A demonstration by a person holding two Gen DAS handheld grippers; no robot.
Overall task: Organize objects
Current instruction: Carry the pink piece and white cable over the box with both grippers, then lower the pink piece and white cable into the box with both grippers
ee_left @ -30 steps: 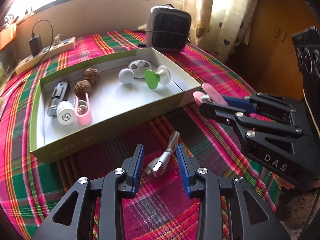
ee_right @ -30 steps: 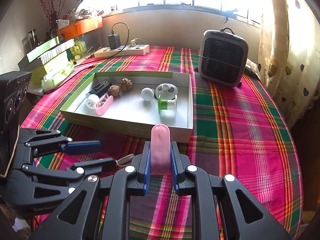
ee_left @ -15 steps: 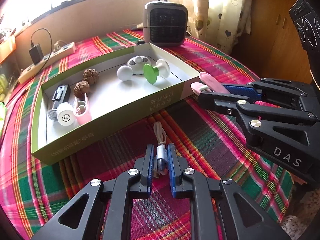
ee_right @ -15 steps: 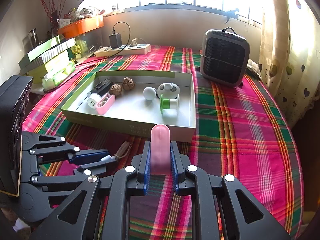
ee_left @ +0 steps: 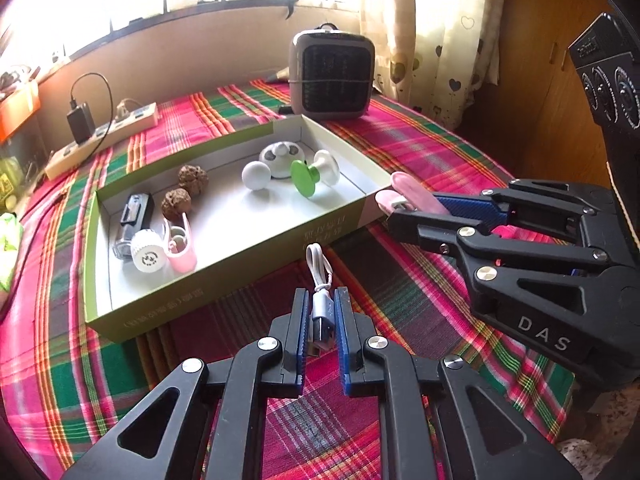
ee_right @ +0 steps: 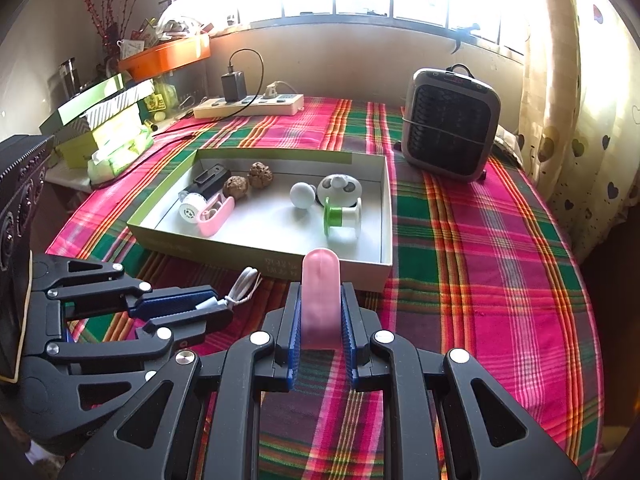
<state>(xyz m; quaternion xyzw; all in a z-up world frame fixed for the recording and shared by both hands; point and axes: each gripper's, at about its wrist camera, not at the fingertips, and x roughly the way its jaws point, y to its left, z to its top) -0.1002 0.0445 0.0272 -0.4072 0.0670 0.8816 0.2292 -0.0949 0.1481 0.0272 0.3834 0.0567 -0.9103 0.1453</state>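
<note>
My left gripper (ee_left: pixel 320 300) is shut on the plug end of a short white USB cable (ee_left: pixel 320 276), whose loop sticks out ahead of the fingers just in front of the green box (ee_left: pixel 208 296). In the right wrist view the same gripper (ee_right: pixel 208 306) sits at lower left, with the cable (ee_right: pixel 242 286) poking past its tips. My right gripper (ee_right: pixel 320 300) is shut on a pink clip-like object (ee_right: pixel 320 288) held upright near the box's (ee_right: pixel 386 216) front right corner. From the left wrist view this right gripper (ee_left: pixel 404 210) and its pink object (ee_left: pixel 412 192) are at the right.
The box holds two walnuts (ee_left: pixel 184 190), a black item (ee_left: pixel 134 216), a white cap (ee_left: pixel 149 257), a pink tape dispenser (ee_left: pixel 180 248), a white ball (ee_left: pixel 256 175) and a green-white spool (ee_left: pixel 316 170). A small heater (ee_left: pixel 332 76) and a power strip (ee_left: pixel 100 140) stand behind on the plaid tablecloth.
The left gripper's jaws closed from wide open onto the white cable's plug and the cable now lines up between them. The right gripper kept still with the pink object.
</note>
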